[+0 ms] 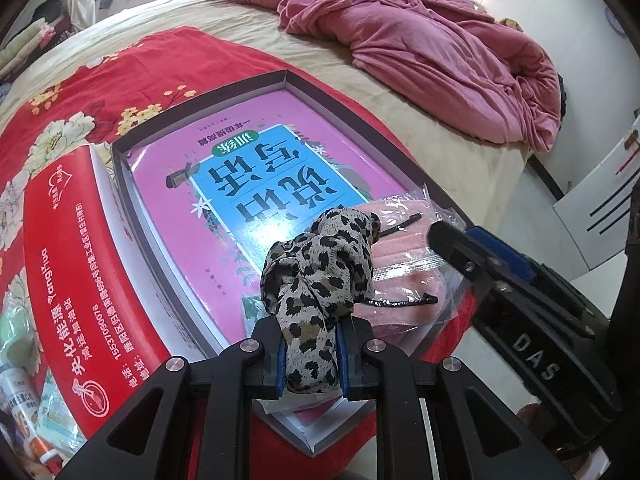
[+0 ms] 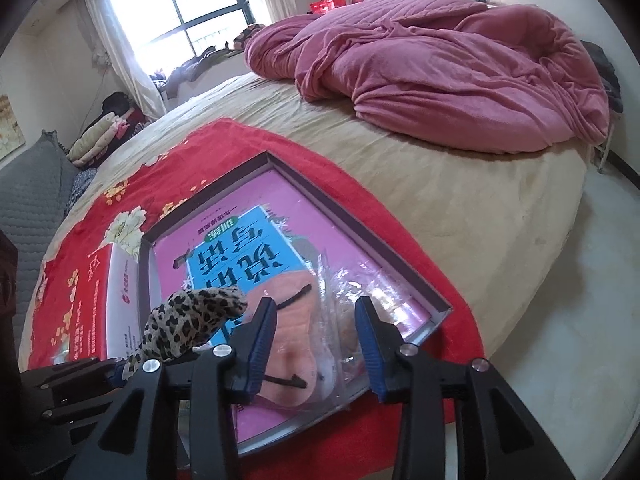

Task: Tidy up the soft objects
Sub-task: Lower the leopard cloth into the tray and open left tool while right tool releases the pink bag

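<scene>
My left gripper (image 1: 310,344) is shut on a leopard-print cloth (image 1: 320,264), which bunches up above its fingers over the near end of the box. The same cloth (image 2: 192,320) shows at lower left in the right wrist view. A clear plastic packet (image 1: 404,264) with a pink padded item and black straps lies on the pink book (image 1: 192,160) inside the shallow dark-rimmed box (image 1: 284,76). My right gripper (image 2: 316,308) stands open over that packet (image 2: 296,344). Its blue pads sit on either side of the packet without pressing it.
The box (image 2: 268,156) rests on a red flowered blanket (image 1: 100,68) on a beige bed. A red carton (image 1: 80,260) lies along the box's left side. A crumpled pink quilt (image 1: 420,40) fills the far right of the bed. Small packets (image 1: 24,400) lie at lower left.
</scene>
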